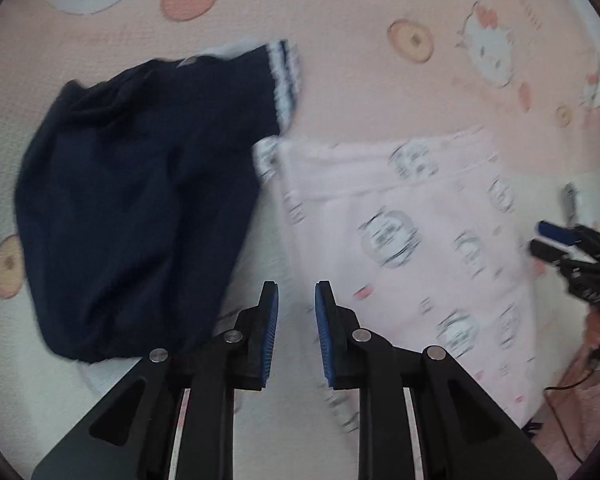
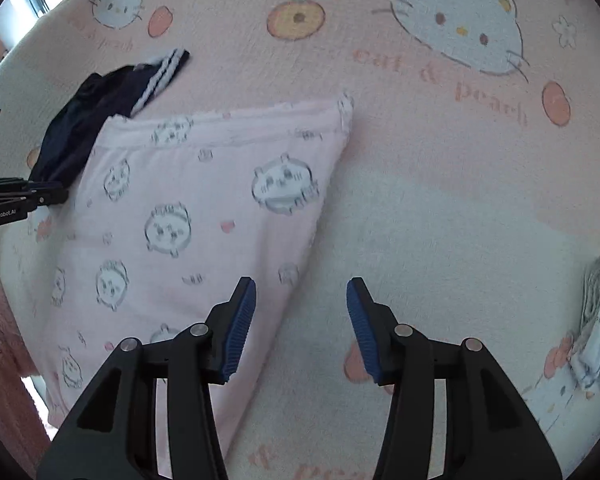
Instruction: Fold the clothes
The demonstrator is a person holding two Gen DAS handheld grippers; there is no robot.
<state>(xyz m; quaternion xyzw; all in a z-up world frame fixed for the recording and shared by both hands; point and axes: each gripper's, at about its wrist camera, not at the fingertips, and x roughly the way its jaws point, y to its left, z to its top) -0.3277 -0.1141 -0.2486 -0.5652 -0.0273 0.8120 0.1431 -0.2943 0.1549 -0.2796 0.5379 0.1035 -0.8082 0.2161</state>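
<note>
Clothes lie on the bedspread (image 2: 440,208): a pink garment (image 2: 188,216) folded flat, a crumpled navy top (image 1: 140,200) touching its far corner. My left gripper (image 1: 296,320) and right gripper (image 2: 300,320) hover released, gripping nothing. I judge the navy top comes next; pinching one layer, or snagging the pink edge, would spoil the fold. A folded pile (image 2: 596,320) sits well apart.
</note>
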